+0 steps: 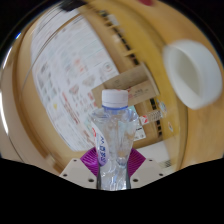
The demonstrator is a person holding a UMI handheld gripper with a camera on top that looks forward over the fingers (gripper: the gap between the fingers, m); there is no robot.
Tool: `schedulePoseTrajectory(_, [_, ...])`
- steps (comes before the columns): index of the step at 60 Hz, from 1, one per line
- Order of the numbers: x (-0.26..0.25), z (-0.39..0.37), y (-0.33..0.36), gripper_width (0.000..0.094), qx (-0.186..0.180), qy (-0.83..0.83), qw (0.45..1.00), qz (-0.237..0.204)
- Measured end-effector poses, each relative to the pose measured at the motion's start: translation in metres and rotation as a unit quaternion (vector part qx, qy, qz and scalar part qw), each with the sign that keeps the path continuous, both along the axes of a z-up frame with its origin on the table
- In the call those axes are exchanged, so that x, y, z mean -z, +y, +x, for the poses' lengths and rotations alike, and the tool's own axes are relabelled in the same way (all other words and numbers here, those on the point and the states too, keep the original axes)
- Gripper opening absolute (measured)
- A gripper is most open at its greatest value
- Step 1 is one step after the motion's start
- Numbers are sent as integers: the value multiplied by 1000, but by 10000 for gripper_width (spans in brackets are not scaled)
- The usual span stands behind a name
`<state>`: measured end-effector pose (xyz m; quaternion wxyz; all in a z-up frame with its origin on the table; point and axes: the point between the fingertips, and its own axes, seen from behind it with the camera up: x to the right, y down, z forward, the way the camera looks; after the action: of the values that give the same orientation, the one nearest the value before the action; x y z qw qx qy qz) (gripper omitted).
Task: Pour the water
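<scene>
A clear plastic water bottle (113,140) with a white cap (116,98) and a blue-printed label stands upright between my fingers. My gripper (112,165) is shut on the bottle's lower body, with the purple pads (91,158) pressing on both sides. The bottle is lifted above the wooden table (170,120). A white cup (195,72) sits on the table beyond the bottle, to the right, and I see its open rim from above. The scene is tilted in this view.
A white sheet with small coloured pictures (65,65) lies on the table to the left of the bottle. A brown cardboard box (135,85) rests just behind the bottle's cap. A dark red object (148,4) lies at the far end.
</scene>
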<state>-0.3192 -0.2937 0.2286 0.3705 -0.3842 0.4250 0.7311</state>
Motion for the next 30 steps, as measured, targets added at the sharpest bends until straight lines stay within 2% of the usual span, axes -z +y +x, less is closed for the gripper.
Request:
schedulePoseTrajectory(6, [-25,7,-5,322,10,-180,983,30])
schedulePoseTrajectory(12, [-62,29,-3,322,64,-372,925,51])
schedulePoseTrajectory(19, [-87,101,5,322,145,-538,828,62])
schedulePoseTrajectory(22, [-97,127,2,323,176,-601,778,49])
schedulePoseTrajectory(30, [-62,215,9,322,222,-740,635,9])
